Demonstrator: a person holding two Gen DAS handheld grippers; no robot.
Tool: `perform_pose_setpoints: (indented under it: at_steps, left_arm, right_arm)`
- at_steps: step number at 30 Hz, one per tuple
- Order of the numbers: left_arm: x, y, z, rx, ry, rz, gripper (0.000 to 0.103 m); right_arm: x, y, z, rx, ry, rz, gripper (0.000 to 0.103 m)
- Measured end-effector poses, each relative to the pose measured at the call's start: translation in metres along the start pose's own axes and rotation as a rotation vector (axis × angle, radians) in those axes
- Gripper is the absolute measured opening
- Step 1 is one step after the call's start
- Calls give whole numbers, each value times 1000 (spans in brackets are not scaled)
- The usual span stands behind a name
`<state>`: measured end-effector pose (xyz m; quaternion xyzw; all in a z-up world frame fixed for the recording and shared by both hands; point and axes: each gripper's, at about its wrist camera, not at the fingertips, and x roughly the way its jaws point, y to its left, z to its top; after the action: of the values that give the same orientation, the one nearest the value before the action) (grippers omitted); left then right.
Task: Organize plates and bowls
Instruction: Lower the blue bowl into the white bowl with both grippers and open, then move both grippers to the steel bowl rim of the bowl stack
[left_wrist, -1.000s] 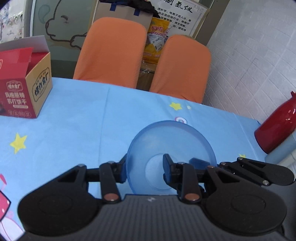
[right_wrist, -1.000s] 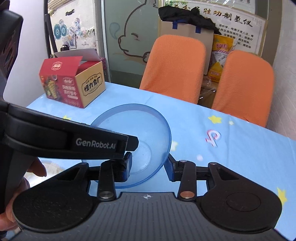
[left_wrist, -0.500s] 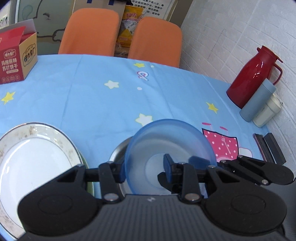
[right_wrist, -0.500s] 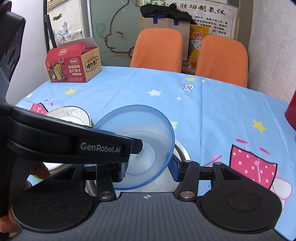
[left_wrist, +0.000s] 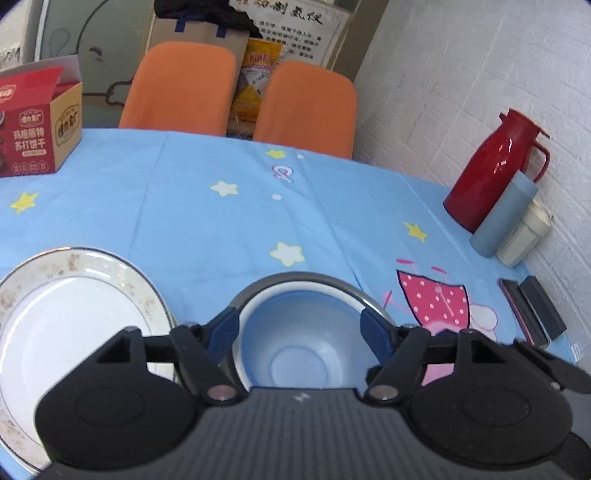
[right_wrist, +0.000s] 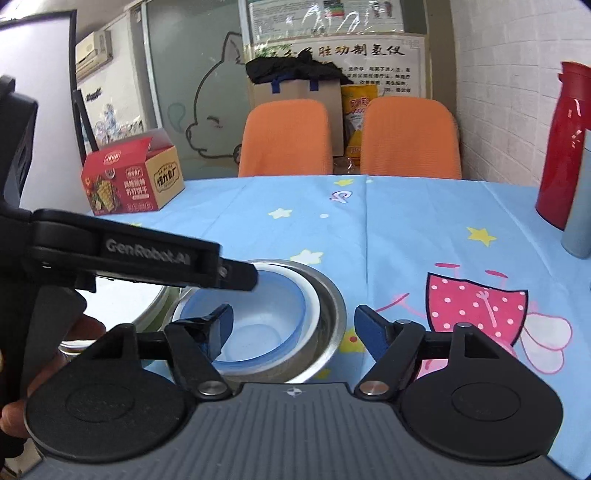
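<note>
Since half a second ago you've let go of the blue plastic bowl (left_wrist: 301, 339): it was clamped in both tongs above the worktop, now it sits nested inside a white bowl (left_wrist: 354, 299), which itself sits in the steel bowl (left_wrist: 258, 286). Your left tongs (left_wrist: 300, 328) are spread wide, released, one finger on each side of the stack, not gripping anything. Your right tongs (right_wrist: 293, 326) are also released, fingers apart, left finger over the blue plastic bowl (right_wrist: 258, 325), right finger out past the steel bowl (right_wrist: 328, 317) rim. In the right wrist view the left tool's black arm crosses in front of the stack's far-left rim. Just left of the stack lies the white dinner plate (left_wrist: 66, 317) with a speckled, gold-edged rim; whether it touches the steel bowl can't be told. Everything rests on the worktop (left_wrist: 221, 221) with its light blue star-print cloth. Far left corner has the red cracker box (left_wrist: 37, 136); at the right edge stand the red thermos jug (left_wrist: 491, 173), a grey-blue tumbler (left_wrist: 506, 218) and a cream cup (left_wrist: 524, 240), close together. Two orange chairs (left_wrist: 184, 88) stand behind the worktop.
</note>
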<state>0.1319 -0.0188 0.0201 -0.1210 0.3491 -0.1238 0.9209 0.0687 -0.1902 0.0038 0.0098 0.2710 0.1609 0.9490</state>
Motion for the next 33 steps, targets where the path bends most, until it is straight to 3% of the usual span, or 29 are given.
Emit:
perform_pose_setpoints:
  at_steps: [3,7,14,21,23,26,28,33]
  left_arm:
    - [-18,9,-2,-60,-74,5,77]
    - [-29,14,-5,-78,-125,66,98]
    - [-28,20,-6,-73,-116,92,98]
    - [-12,17,-16,38,-60,136,98]
    - [-10,15,-16,120,-48,108,98]
    - [-7,18,-14,253,25,-88,98]
    - [-4,22,-11,272,61,-152,98]
    - [9,32,-2,278,109,-133,98]
  right_arm:
    - [-15,-8,-14,109,-55,-8,103]
    - [-20,-19,-30,229,-68,-10,103]
    - [-14,-27,-36,260,-37,-17,103]
    - [-8,-23,-39,244,-7,-6,103]
    - [-7,-22,-38,234,-2,-9,103]
    - [-8,-23,-36,231,-7,-15,103]
    - [-8,-24,-34,233,-16,-19,103]
    - [0,-24,-26,214,-14,-33,103]
